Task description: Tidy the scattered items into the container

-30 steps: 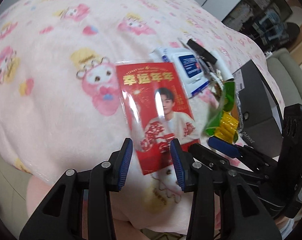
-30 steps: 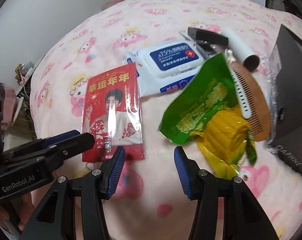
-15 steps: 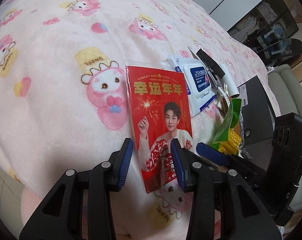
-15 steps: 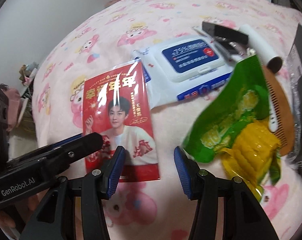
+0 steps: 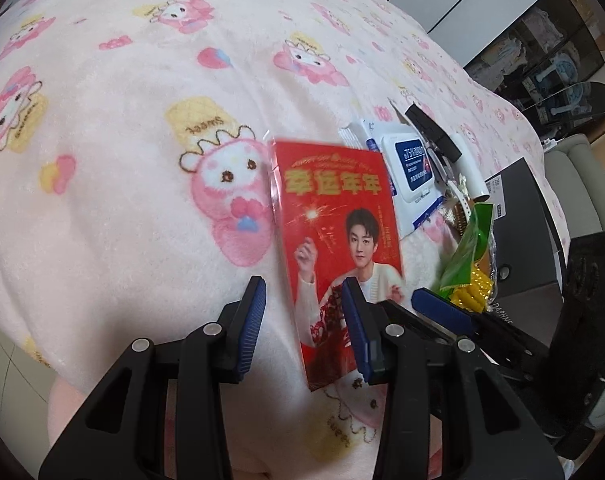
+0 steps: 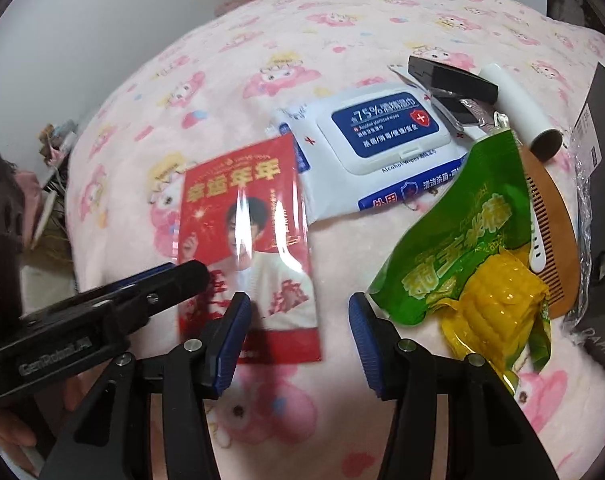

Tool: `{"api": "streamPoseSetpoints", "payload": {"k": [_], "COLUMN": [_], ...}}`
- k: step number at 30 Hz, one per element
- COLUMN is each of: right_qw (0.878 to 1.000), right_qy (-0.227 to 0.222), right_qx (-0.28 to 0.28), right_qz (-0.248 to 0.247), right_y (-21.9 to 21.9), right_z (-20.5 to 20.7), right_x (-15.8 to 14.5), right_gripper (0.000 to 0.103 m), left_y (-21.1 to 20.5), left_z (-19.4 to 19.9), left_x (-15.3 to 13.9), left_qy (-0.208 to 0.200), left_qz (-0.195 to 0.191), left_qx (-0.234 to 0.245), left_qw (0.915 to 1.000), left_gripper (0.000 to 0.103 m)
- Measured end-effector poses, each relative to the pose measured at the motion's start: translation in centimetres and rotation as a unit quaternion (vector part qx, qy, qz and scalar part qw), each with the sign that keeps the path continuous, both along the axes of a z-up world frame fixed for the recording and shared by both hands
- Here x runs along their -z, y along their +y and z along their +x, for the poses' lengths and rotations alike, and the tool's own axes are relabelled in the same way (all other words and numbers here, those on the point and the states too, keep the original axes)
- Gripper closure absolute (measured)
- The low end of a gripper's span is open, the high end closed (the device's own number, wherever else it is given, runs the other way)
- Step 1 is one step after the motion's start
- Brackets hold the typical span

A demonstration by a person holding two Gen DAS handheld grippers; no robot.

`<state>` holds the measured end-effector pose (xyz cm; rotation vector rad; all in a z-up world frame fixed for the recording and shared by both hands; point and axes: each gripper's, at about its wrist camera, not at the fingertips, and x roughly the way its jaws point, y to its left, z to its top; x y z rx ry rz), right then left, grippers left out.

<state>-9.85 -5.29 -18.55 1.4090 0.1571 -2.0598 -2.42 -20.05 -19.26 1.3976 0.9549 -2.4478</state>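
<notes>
A red printed packet in clear wrap (image 5: 338,232) lies flat on the pink blanket. My left gripper (image 5: 304,324) is open low over its near end, with the right finger over the packet and the left finger over bare blanket. My right gripper (image 6: 298,328) is open too, just off the packet's (image 6: 246,240) near right corner, and holds nothing. Right of it lie a green and yellow corn packet (image 6: 470,248), a white and blue wipes pack (image 6: 382,136), a wooden comb (image 6: 554,216), a white tube (image 6: 522,112) and a black case (image 6: 450,80).
A black box marked DAPHNE (image 5: 522,232) sits at the right edge of the bed, beyond the comb. The left gripper's tip (image 6: 194,274) crosses the packet's left edge in the right wrist view. The blanket drops off toward me.
Both grippers have closed in on the red packet's near end. The left one has shifted left, so the packet now lies under its right finger. Both stay open.
</notes>
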Motion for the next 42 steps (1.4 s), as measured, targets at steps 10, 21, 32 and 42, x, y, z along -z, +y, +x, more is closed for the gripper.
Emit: {"api": "streamPoseSetpoints", "payload": {"k": [10,21,32,42], "right_qw": [0.999,0.998,0.998,0.998], "right_qy": [-0.020,-0.034,-0.042,-0.041], "right_qx": [-0.028,-0.055,-0.052,-0.044], "right_qz": [-0.021,-0.021,-0.007,-0.015], "right_y": [-0.4,0.9,1.4,-1.4], "right_z": [0.7,3.0,2.8,2.8], "right_x": [-0.1,-1.8,-1.4,-0.3], "right_gripper": [0.055,0.055,0.055,0.061], "left_y": [0.4,1.1,0.3,0.2], "left_z": [0.0,2.3,2.0,2.1], "left_x": [-0.2,-1.9,-1.3,-1.0], "left_qy": [0.008,0.001,-0.001,-0.012], "left_qz": [0.013,0.015,0.010,0.001], "left_qx": [0.024,0.046,0.028,0.028], "left_qw": [0.9996,0.9988,0.9996,0.9995], "left_gripper": [0.063,0.061,0.061,0.068]}}
